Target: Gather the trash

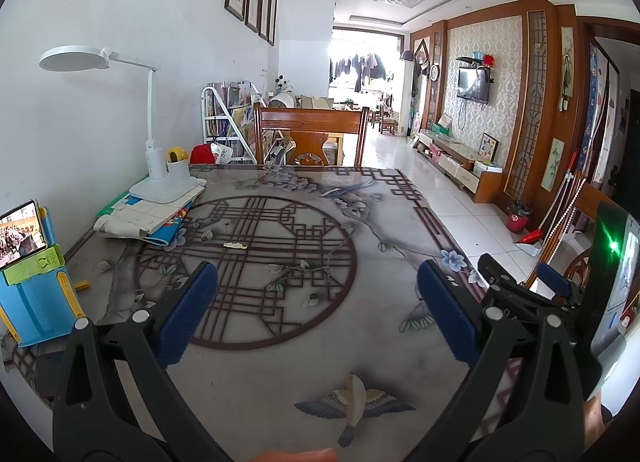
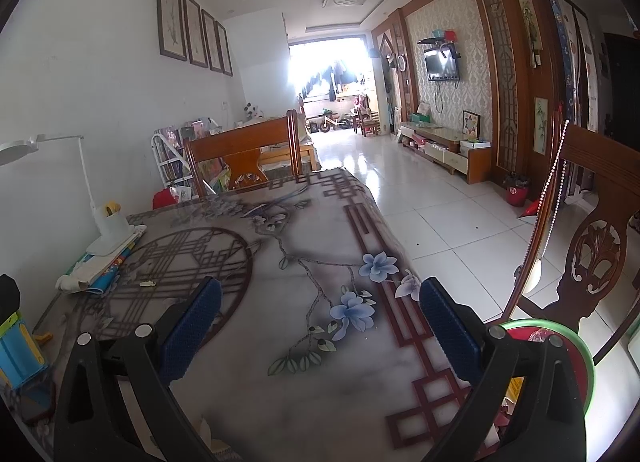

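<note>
A small pale scrap of trash [image 1: 235, 246] lies on the patterned tablecloth [image 1: 392, 222], inside the round lattice motif; it also shows in the right wrist view [image 2: 147, 284]. My left gripper [image 1: 316, 310] is open and empty above the table, the scrap ahead and slightly left of it. My right gripper [image 2: 320, 322] is open and empty near the table's right edge; it also shows in the left wrist view [image 1: 520, 286]. A red bin with a green rim [image 2: 576, 342] holding wrappers sits low beside the right gripper.
A white desk lamp [image 1: 156, 166] stands on papers at the table's left. A blue phone stand [image 1: 36, 294] is at the near left. Wooden chairs stand at the far end [image 1: 312, 134] and to the right [image 2: 592, 246]. A small red floor bin [image 2: 516, 190] stands by the wall.
</note>
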The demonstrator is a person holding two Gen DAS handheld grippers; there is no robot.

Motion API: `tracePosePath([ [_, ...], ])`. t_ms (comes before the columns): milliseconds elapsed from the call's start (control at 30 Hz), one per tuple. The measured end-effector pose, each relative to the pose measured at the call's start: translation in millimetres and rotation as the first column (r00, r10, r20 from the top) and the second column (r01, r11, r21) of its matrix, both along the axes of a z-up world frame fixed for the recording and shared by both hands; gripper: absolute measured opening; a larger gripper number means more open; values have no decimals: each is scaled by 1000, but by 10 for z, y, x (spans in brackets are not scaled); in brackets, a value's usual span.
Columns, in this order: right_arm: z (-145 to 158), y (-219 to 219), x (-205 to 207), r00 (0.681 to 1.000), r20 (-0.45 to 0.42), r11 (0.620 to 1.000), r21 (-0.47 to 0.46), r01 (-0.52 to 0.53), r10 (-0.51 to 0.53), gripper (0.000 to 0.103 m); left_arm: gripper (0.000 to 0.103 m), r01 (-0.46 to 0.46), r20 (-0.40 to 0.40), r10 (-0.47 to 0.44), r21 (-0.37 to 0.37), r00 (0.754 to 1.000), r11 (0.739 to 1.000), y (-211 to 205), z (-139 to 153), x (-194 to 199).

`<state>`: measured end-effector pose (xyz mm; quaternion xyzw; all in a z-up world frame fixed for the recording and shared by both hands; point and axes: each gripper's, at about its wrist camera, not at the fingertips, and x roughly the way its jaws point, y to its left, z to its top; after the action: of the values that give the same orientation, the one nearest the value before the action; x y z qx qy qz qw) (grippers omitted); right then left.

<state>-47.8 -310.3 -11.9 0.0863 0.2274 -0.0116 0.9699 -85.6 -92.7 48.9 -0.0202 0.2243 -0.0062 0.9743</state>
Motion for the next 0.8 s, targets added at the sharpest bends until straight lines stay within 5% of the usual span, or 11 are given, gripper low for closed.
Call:
tracePosePath([
  [800,-80,36,52,998,-49,998,-51,-28,26,95,98,12,-48,-13,-20,999,1000,50,-148,95],
])
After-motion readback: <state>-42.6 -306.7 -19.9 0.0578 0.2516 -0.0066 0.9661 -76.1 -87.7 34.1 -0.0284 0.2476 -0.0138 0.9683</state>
